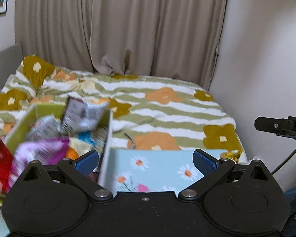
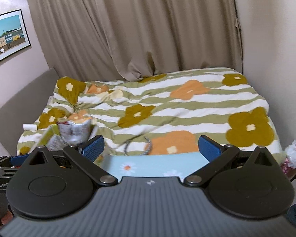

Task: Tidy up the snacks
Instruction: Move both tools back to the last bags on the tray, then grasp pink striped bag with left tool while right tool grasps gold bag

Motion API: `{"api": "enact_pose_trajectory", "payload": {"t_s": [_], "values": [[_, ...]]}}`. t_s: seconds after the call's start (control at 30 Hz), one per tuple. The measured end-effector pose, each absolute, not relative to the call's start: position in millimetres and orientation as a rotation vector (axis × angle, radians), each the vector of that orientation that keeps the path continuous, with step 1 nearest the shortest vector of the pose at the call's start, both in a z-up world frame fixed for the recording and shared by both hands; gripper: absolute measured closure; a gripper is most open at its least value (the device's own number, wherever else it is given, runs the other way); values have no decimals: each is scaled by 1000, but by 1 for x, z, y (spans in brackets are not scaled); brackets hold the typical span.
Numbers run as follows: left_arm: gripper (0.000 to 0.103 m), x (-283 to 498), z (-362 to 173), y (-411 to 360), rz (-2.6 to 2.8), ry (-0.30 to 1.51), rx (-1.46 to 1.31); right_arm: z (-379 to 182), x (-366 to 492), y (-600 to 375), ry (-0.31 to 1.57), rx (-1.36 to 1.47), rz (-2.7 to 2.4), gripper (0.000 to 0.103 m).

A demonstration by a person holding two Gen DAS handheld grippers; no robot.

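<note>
- Landmark: the green box (image 1: 35,116) on the bed (image 1: 167,106), stuffed with snack packets (image 1: 82,114) and blurred in both views.
- Just right of the green box sits the light blue daisy box (image 1: 155,165); what we see of its inside looks empty.
- Left claw (image 1: 146,161) is spread wide, nothing between the pads, straddling the wall shared by the green box and the daisy box.
- Right claw (image 2: 152,148) is also spread wide and empty, over the daisy box's far edge, right of the green box.
- A gold-wrapped snack (image 1: 229,155) lies past the daisy box's far right corner, well away from the green box.
- Our read: sorting has barely started; next is to pull one packet from the green box.
- Go for the top white packet, pinch a flat edge, lift straight up so neighbours don't spill.
- Slow down first; the blur makes aiming poor.
</note>
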State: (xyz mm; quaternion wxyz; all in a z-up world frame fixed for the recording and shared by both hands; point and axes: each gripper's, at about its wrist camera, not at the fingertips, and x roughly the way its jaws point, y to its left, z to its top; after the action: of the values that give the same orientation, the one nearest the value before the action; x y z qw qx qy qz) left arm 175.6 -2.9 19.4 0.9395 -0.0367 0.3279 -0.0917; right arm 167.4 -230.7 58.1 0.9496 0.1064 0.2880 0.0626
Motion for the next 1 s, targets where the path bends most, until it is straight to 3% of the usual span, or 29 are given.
{"api": "enact_pose_trajectory", "payload": {"t_s": [0.3, 0.87, 1.0], "values": [[0, 175, -44, -46, -96, 789, -82, -3, 198, -306, 693, 175, 132, 0], [0, 217, -140, -41, -48, 1036, -207, -108, 267, -356, 844, 271, 122, 0], [6, 218, -151, -41, -83, 1060, -273, -116, 272, -357, 854, 268, 113, 0]]}}
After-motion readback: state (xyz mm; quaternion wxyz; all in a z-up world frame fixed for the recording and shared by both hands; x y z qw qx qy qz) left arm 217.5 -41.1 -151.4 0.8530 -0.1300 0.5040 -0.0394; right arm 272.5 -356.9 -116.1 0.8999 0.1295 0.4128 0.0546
